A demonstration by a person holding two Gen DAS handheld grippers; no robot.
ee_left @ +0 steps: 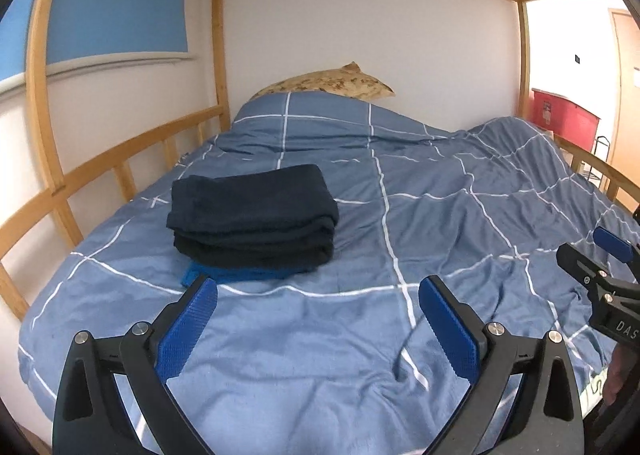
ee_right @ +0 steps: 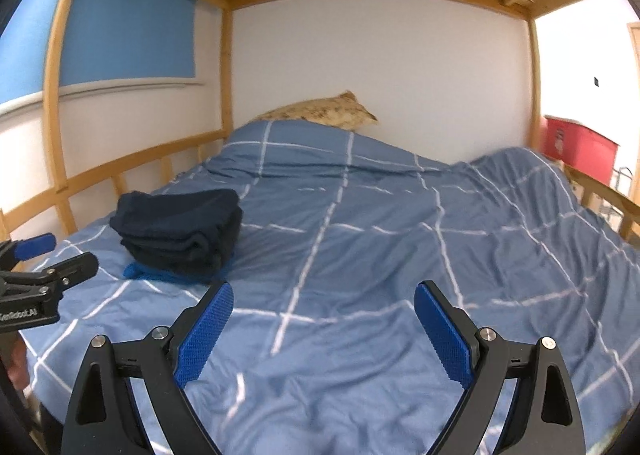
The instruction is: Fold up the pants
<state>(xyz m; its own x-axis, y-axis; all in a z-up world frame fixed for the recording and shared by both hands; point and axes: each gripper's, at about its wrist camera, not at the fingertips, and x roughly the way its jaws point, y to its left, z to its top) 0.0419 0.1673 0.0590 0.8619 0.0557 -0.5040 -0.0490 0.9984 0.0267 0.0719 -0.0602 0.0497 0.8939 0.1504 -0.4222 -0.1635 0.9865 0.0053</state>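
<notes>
Lying folded in a compact stack, dark navy pants point(ee_left: 252, 215) sit on the blue checked duvet point(ee_left: 400, 215) toward the bed's left rail point(ee_left: 120, 159), over a brighter blue garment point(ee_left: 240, 275). Left gripper point(ee_left: 318, 289) spread wide, empty, just short of the stack. Right gripper point(ee_right: 324, 293) likewise spread, nothing between its pads.

Matt cloth pants point(ee_left: 253, 211), wooden bedframe point(ee_left: 218, 51)

A home bedroom: wooden bunk bed point(ee_left: 218, 55), blue checked duvet point(ee_left: 440, 195), patterned pillow point(ee_left: 332, 85)
</notes>
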